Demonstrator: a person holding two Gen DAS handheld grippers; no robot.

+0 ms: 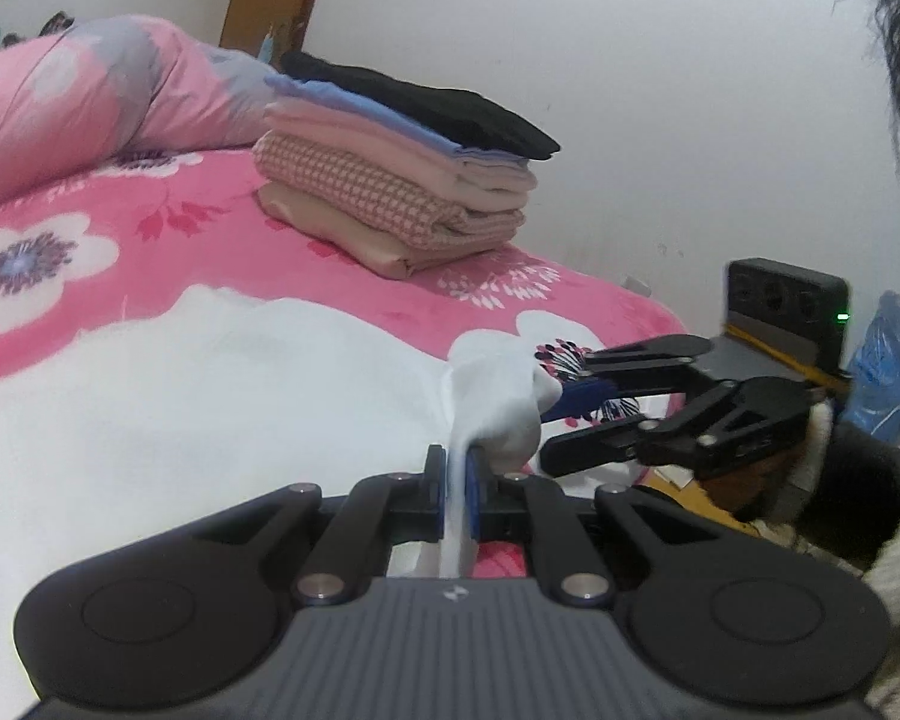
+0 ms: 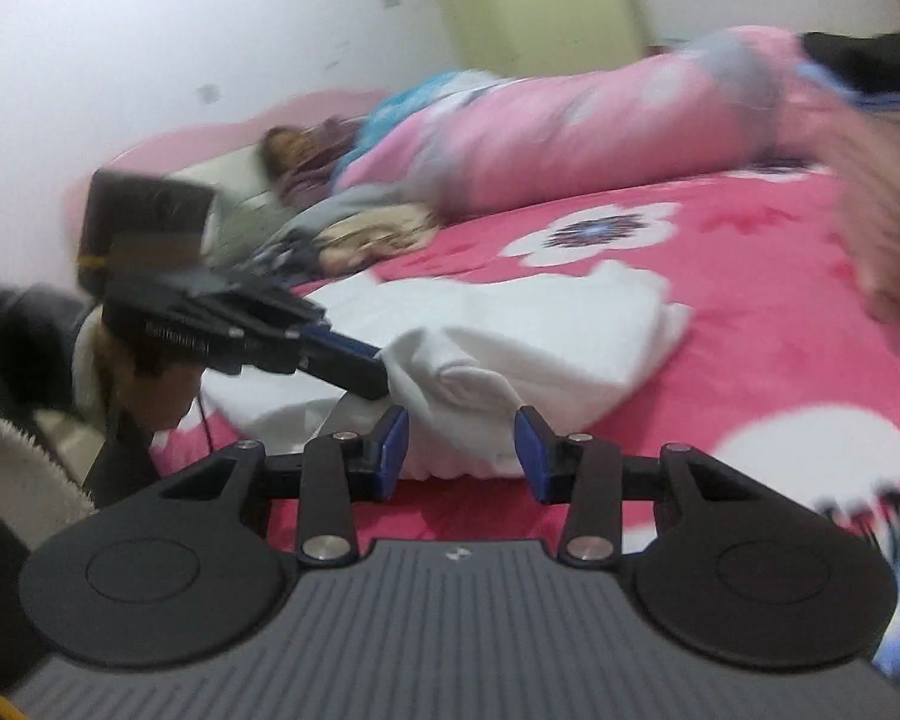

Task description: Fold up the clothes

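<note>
Left gripper (image 1: 457, 480) pinches white garment (image 1: 210, 396); right gripper (image 2: 461, 450) half-open, empty.
Thin pinch may slip if pulled, spoiling the fold.

The white garment (image 1: 210, 396) is soft, matt cloth, smooth with shallow creases. The bed sheet (image 1: 222, 222) is matt printed fabric. At eleven o'clock from the garment, the quilt (image 1: 90, 102) looks slightly sheeny. The folded stack (image 1: 402, 180) holds a woven checked cloth, smooth plain ones and a matt black one. The left claw (image 1: 457, 468) is matt black plastic with bright metal rivets and blue pads (image 1: 473, 492).
</note>
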